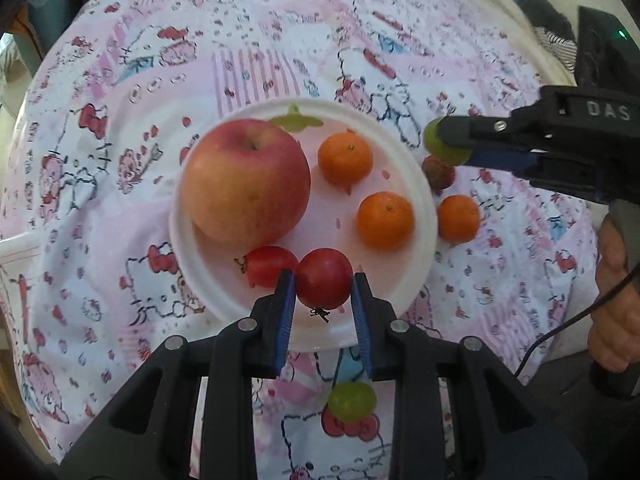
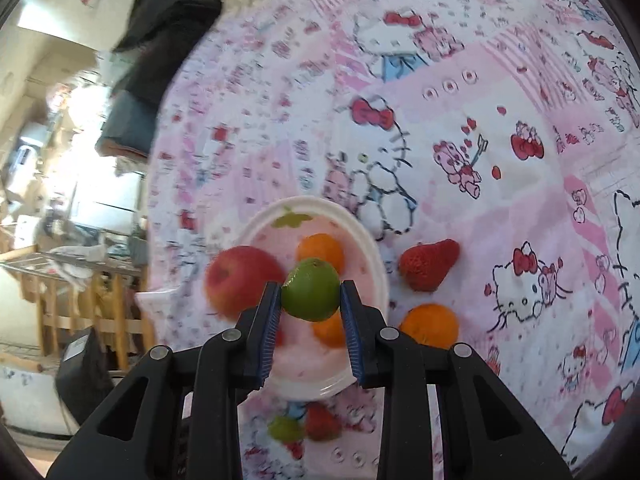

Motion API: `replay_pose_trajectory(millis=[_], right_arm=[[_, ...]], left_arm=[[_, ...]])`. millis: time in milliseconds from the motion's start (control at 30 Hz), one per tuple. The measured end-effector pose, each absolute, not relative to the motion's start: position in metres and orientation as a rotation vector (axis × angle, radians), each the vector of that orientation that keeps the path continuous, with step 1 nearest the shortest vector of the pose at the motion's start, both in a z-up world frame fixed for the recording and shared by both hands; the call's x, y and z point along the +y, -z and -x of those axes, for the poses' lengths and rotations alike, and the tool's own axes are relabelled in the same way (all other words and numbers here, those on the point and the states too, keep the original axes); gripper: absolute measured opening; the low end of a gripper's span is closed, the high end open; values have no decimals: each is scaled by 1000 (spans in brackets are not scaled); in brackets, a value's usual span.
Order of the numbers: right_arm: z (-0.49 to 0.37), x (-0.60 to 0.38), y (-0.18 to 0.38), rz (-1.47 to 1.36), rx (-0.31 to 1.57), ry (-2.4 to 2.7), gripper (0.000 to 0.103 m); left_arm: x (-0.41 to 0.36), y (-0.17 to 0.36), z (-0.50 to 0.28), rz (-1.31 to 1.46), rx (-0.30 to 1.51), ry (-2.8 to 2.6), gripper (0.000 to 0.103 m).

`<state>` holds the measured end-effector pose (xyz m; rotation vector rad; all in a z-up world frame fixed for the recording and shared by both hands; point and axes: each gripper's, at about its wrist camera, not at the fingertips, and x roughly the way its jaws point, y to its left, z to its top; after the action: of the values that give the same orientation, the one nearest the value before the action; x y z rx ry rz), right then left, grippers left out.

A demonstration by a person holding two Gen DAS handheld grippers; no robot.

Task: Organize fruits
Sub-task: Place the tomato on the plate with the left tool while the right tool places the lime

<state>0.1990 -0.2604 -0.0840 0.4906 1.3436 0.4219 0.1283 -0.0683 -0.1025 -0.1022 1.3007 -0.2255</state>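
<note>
My left gripper [image 1: 323, 278] is shut on a red cherry tomato [image 1: 325, 292] over the near part of the white plate [image 1: 188, 264]. On the plate lie a big red apple [image 1: 246, 180], two small oranges [image 1: 345, 158] [image 1: 385, 220] and a second tomato [image 1: 270, 266]. My right gripper [image 2: 310, 287] is shut on a round green fruit [image 2: 311, 300], held above the plate [image 2: 372, 256]. In the left wrist view that gripper [image 1: 450, 146] hangs at the plate's right edge.
On the pink cartoon-print cloth [image 1: 120, 120] beside the plate lie an orange [image 1: 458, 218], a strawberry [image 2: 430, 264] and, nearer, a green grape [image 1: 352, 400] with another strawberry [image 2: 320, 422]. A hand [image 1: 612, 300] holds the right gripper. Furniture stands beyond the cloth's far-left edge.
</note>
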Motion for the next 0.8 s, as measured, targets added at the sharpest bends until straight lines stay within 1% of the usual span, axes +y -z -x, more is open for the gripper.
replay_pose_trajectory(millis=[233,500,600,667,700,733,767,800], right_arm=[[-209,-243,116,-439,1439,-372,32],[-217,-230,122,-344,1477,-316,32],[-219,-233,127,-359,1490,-310,32],[-218,-235,128,-368,1495,-303,32],[-218,-237,129,-380,1500,-305,35],[-218,-238,130,-391,1507,-305,35],[-217,-238,130,-400,1507,-306,35],[-217,-239,130,-403,1504,-310,35]], left_arm=[[-73,122,-132,114,1333,216,26],[-75,123,-134,97,1345,224,26],[-78,123,-136,84,1353,220,26],[-80,123,-137,82,1355,220,31],[-81,122,-136,88,1354,225,36],[-82,122,-136,94,1356,230,42],[-83,121,-135,92,1357,231,45],[-85,120,-134,80,1353,228,52]])
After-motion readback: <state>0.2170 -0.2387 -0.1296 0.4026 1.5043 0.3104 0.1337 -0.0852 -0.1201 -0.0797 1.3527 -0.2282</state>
